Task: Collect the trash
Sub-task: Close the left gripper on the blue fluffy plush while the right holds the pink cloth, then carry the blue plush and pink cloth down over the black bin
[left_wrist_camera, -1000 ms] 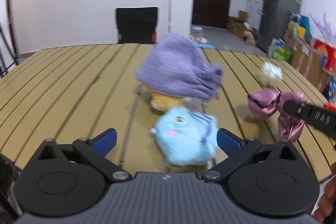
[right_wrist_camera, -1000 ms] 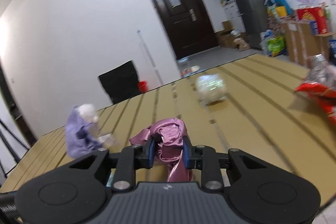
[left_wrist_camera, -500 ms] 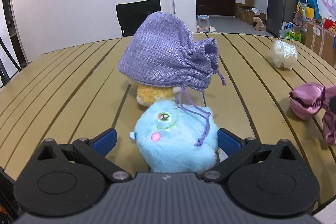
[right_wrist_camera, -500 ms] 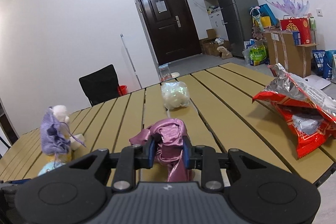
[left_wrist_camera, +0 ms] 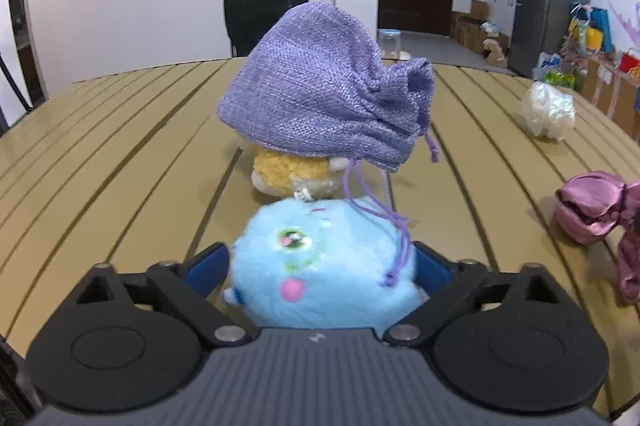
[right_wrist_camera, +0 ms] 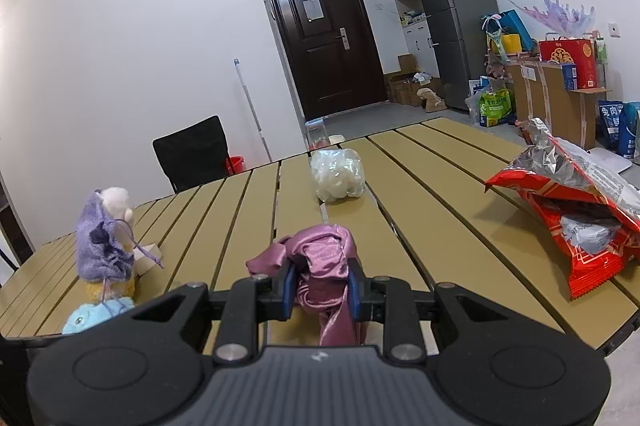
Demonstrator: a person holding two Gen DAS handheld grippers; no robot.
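My left gripper (left_wrist_camera: 320, 268) is open, its blue pads on either side of a fluffy light-blue plush toy (left_wrist_camera: 320, 266) on the slatted table (left_wrist_camera: 120, 154). Behind the toy, a purple drawstring bag (left_wrist_camera: 328, 106) lies over a yellow plush (left_wrist_camera: 292, 176). My right gripper (right_wrist_camera: 322, 288) is shut on a pink satin pouch (right_wrist_camera: 320, 258), which also shows at the right of the left wrist view (left_wrist_camera: 592, 210). A crumpled clear plastic wrapper (right_wrist_camera: 338, 176) lies further back on the table. An open red snack bag (right_wrist_camera: 576, 210) lies at the right.
A black chair (right_wrist_camera: 192, 150) stands behind the table's far edge. A dark door (right_wrist_camera: 324, 46), a grey fridge (right_wrist_camera: 452, 10) and cardboard boxes with bags (right_wrist_camera: 560, 94) line the far right of the room. The table's right edge runs near the snack bag.
My left gripper has moved forward until the blue plush sits between its pads. The right gripper has turned right with the pink pouch, bringing the red snack bag fully into view.
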